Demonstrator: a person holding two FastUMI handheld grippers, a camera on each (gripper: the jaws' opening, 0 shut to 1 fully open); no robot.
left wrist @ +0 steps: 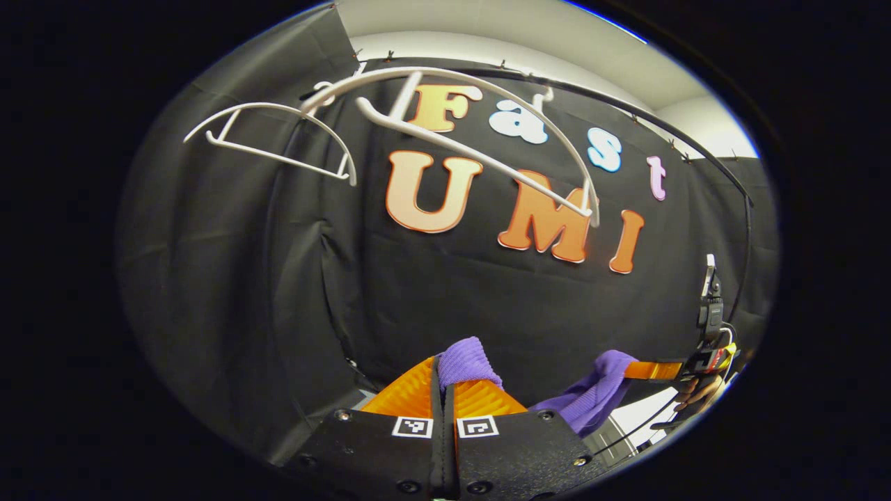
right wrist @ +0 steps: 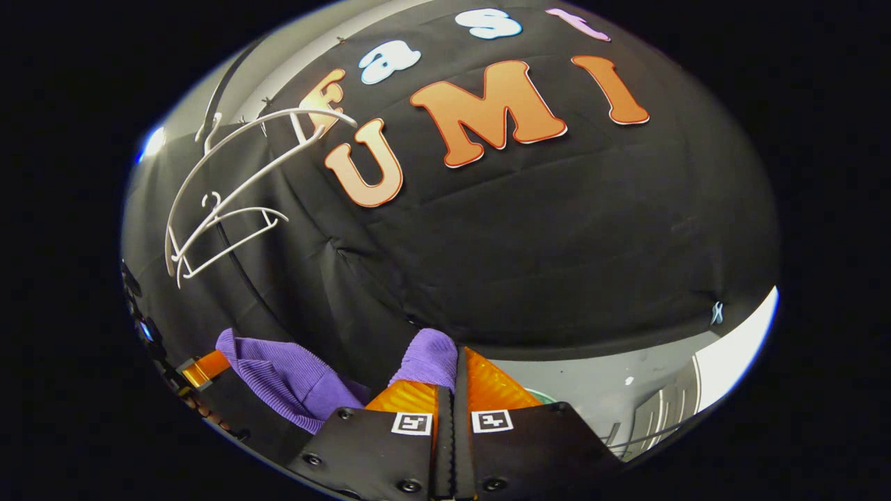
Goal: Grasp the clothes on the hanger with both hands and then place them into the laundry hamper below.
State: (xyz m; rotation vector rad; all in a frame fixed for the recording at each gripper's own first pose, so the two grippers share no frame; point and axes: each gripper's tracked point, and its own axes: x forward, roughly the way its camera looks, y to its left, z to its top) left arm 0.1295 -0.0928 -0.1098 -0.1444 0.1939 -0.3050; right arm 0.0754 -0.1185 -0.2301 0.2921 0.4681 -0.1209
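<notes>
- Open room ahead of the left gripper (left wrist: 445, 393), up to the black cloth wall (left wrist: 292, 278).
- Overhead, two bare white hangers (left wrist: 480, 149) on a rail, well above both grippers.
- Purple garment (left wrist: 592, 400) slung across between left gripper and right gripper (right wrist: 449, 379), barring passage there.
- Low right: bare grey floor (right wrist: 626, 390).

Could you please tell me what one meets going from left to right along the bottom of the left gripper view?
left gripper shut on a fold of the purple garment → hanging stretch of the same garment → right gripper, shut on the garment's other end → the hand holding that gripper.
</notes>
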